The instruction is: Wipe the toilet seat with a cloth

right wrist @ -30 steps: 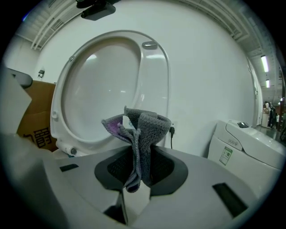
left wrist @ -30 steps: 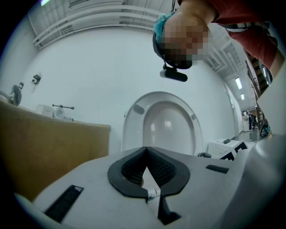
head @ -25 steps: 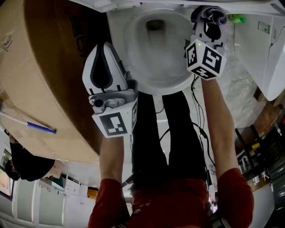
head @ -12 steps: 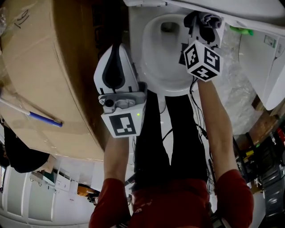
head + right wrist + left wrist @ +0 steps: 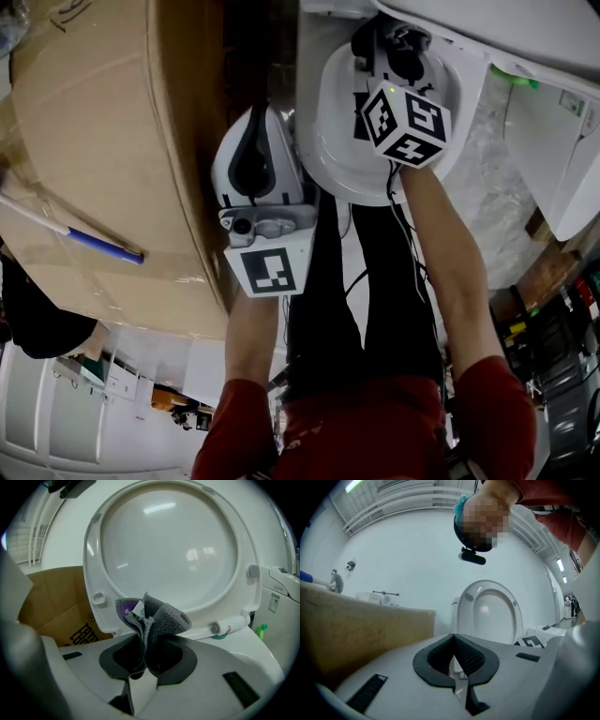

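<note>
Directly ahead of the right gripper, clamped on a crumpled grey cloth, the raised white plastic toilet seat is seen; the left gripper is held closed, empty, farther off.

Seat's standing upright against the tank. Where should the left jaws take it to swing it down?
Probably the seat's free top rim, the edge farthest from the hinge. The seat is a thin ring standing on edge, so open the shut left gripper and slide its jaws over that rim from the front, one on each face.

The right tongs, carrying the crumpled grey cloth, are sliding leftward over the white ceramic toilet bowl; the left tongs are shifting slightly rightward.
</note>
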`<move>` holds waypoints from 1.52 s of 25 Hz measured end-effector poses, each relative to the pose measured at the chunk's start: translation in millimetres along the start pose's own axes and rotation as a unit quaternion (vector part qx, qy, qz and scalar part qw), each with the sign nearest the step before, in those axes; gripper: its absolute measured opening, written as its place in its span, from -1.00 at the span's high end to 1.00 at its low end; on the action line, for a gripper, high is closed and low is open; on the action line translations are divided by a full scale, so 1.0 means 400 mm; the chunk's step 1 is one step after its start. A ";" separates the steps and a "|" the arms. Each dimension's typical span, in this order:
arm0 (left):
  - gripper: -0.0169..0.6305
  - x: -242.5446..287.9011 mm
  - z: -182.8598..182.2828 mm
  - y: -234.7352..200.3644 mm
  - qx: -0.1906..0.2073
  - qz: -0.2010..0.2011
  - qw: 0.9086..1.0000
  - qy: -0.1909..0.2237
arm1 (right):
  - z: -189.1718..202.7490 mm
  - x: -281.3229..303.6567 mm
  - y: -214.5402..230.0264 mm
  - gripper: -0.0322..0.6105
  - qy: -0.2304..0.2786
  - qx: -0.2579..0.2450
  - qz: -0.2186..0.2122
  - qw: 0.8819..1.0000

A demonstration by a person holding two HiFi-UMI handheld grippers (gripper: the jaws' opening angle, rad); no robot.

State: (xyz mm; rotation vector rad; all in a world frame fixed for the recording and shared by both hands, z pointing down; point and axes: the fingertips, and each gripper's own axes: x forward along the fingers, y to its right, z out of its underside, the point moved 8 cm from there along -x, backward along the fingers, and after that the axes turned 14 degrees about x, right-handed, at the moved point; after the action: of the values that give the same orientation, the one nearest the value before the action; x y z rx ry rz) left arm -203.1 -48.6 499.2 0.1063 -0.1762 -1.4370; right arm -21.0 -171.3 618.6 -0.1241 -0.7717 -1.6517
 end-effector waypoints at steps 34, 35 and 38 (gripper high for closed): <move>0.91 -0.006 -0.225 -0.015 -0.006 0.025 0.999 0.023 | -0.238 -0.108 -0.362 0.67 -0.017 -0.311 -0.166 0.936; 0.91 -0.005 -0.237 -0.014 -0.005 0.026 0.999 0.025 | -0.256 -0.120 -0.370 0.67 -0.008 -0.321 -0.167 0.932; 0.91 0.000 -0.272 -0.013 -0.001 0.031 0.999 0.032 | -0.316 -0.153 -0.390 0.67 0.019 -0.333 -0.167 0.928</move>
State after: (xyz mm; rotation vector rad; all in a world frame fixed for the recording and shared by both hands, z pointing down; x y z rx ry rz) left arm -188.1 -53.0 391.5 0.1432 -0.1248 -1.3702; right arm -105.6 -184.1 427.0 -0.4578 -0.1735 -2.1868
